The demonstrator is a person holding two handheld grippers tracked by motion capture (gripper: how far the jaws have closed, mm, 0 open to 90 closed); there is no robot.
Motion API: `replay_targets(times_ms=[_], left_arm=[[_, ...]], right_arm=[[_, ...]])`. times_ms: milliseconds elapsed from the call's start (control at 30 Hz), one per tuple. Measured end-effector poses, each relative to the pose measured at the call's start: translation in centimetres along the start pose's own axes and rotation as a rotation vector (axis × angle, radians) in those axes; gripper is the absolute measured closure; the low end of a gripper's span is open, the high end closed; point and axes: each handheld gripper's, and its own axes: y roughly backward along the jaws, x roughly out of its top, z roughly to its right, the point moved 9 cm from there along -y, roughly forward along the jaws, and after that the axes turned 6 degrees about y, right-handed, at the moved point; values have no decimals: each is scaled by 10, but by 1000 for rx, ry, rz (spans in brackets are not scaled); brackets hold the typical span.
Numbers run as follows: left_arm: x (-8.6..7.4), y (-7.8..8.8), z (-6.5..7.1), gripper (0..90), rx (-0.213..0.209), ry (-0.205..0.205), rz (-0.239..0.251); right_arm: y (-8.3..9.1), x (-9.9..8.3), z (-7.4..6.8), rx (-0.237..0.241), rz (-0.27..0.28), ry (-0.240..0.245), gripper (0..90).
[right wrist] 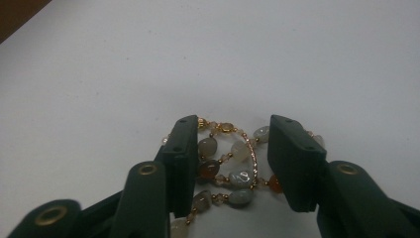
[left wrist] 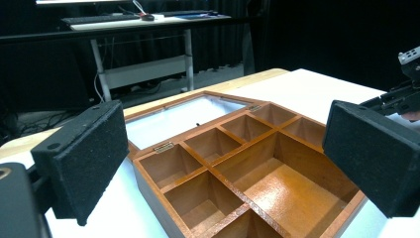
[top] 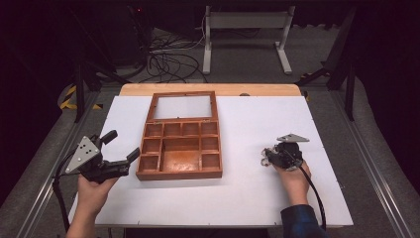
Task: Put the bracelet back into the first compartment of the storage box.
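Observation:
A beaded bracelet (right wrist: 239, 179) of grey, amber and gold beads lies on the white table at the right. My right gripper (right wrist: 230, 148) points down over it with its jaws partly apart, straddling the beads. Some beads lie beyond each pad, and I see no squeeze on them. In the high view the right gripper (top: 267, 156) sits right of the wooden box (top: 179, 174). The box has several empty compartments, and its framed lid (top: 183, 94) lies open flat behind it. My left gripper (top: 123, 145) stands wide open and empty by the box's front left corner (left wrist: 148, 171).
The white sheet (top: 247, 193) covers the table, with a bare wooden strip (top: 208, 89) along the far edge. A metal stand (top: 245, 29) and loose cables (top: 173, 62) sit on the floor beyond. The right gripper's body (left wrist: 403, 94) shows past the box in the left gripper view.

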Motion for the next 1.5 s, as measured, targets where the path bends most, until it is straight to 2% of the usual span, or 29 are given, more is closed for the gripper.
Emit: replay_targets(times_ms=[200,267,300,467,533,700,933,1500], left_arm=[[-1,0,1,48,-2,1,-5],[0,0,1,48,-2,2,-4],[0,0,1,49,-1,2,-4],[0,0,1,49,-2,2,0],[1,1,0,49,0,1,3],[0,2,-1,50,2,7,0],[0,2,-1,50,4,0,-2],[1,2,0,51,-2,5,1]], right_arm=[[2,-1,-3,11,-18,-23,775],[3,-1,-3,19,-21,-31,791],[3,-1,-4,25,-24,-32,850],[3,-1,-5,27,-26,-8,856],[4,0,-5,42,-19,-5,857],[16,11,-5,49,61,-4,857],[28,22,-4,45,138,8,857],[55,48,-14,18,300,56,857]])
